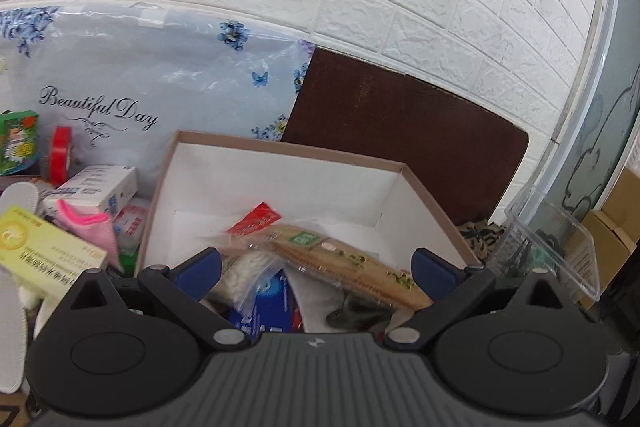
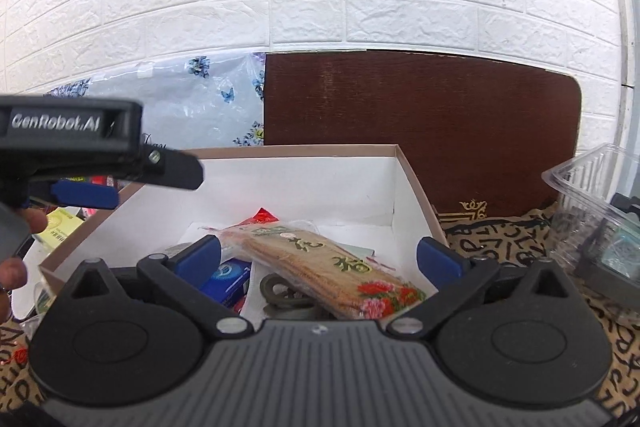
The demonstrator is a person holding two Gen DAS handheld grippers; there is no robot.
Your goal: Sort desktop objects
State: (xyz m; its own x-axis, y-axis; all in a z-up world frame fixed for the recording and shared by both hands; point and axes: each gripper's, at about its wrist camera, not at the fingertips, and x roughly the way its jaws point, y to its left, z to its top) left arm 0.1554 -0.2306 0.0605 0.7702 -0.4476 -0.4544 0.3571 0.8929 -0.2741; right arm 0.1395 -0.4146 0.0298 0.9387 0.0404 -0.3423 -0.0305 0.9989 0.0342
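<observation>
A flat packet of tan sticks wrapped in clear plastic (image 2: 320, 267) lies slanted inside an open cardboard box (image 2: 416, 187) with white inner walls, resting on a blue packet (image 2: 228, 279) and a dark metal clip (image 2: 280, 297). A red sachet (image 1: 256, 221) lies behind it. The right gripper (image 2: 320, 259) hangs over the box with jaws spread wide, gripping nothing. The left gripper (image 1: 316, 267) is likewise wide apart and empty. Left of the box sit a pink cloth (image 1: 92, 227) and small cartons (image 1: 96, 187); a clear plastic tub (image 2: 592, 211) stands to the right.
</observation>
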